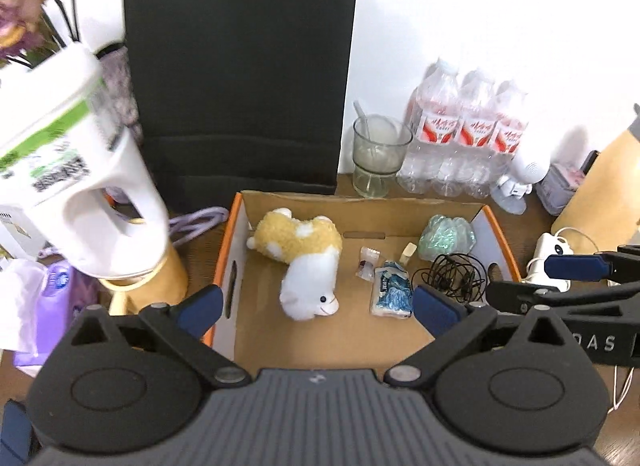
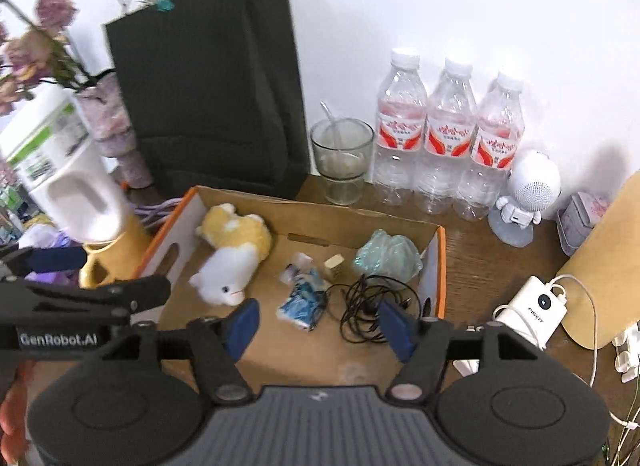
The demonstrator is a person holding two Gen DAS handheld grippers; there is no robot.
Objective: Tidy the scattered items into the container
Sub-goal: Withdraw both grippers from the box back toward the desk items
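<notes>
Box: The cardboard box [image 1: 424, 213] is sitting on the brown table [image 2: 492, 262], and both grippers are hanging over its near edge.
Left gripper: The left gripper [image 1: 316, 308] is standing wide open and holding nothing.
Right gripper: The right gripper [image 2: 320, 324] is also standing wide open and holding nothing.
Already inside: The plush toy [image 1: 306, 262], the blue tissue pack [image 1: 394, 292], the black earphone cable [image 2: 370, 308], the crumpled green bag [image 2: 388, 256], a small wooden block [image 2: 334, 264] and a small clear wrapper [image 1: 368, 262] are all lying in the box.
Still outside: The white power bank [image 2: 530, 312] is lying on the table just beside the right wall of the box, with a white cord [image 2: 588, 306] plugged into it.
Step now: I think the hands are picking what to grab next, and the power bank is looking like the nearest loose thing.
Doing it well: The right gripper is already closest to it, so it is making sense to use that one and grab across the short sides.
Careful: The cord is trailing away, so it may be pulling or catching on the box wall.
Leave alone: The three water bottles [image 2: 444, 133], the glass cup [image 2: 342, 159] with a spoon and the little white robot figure [image 2: 524, 193] are standing neatly by the wall.
Left side: A white jug [image 1: 76, 169] is sitting close to the left gripper, so it is best to be moving slowly there.
</notes>
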